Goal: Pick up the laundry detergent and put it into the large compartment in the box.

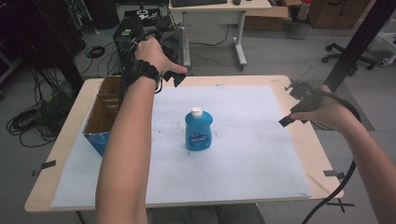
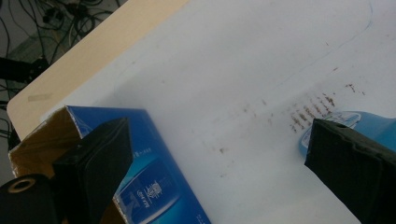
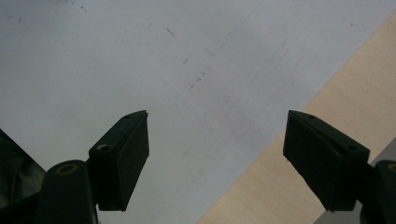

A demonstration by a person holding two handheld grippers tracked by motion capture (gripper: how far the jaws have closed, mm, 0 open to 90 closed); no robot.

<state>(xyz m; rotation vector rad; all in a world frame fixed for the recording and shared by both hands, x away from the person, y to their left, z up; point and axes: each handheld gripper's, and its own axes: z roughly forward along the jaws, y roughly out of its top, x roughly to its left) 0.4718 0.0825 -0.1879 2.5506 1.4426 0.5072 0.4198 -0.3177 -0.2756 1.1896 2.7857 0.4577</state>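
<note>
Blue bottle [image 1: 199, 130] standing mid-desk [image 1: 280, 81] on the white sheet [image 1: 243, 158], open blue box [image 1: 100, 119] sitting at its left, left gripper [image 2: 217, 158] hovering wide over the far side, right gripper [image 3: 217, 158] gaping empty at the right edge

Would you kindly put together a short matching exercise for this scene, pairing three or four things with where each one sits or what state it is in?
Things:
1. blue bottle
2. cardboard box
3. left gripper
4. right gripper

Places or states:
A. open, at the table's right edge
B. upright near the middle of the white sheet, white cap on
C. open-topped, at the table's left edge
D. open, raised over the table's far side

Pairs: 1-B, 2-C, 3-D, 4-A
</note>
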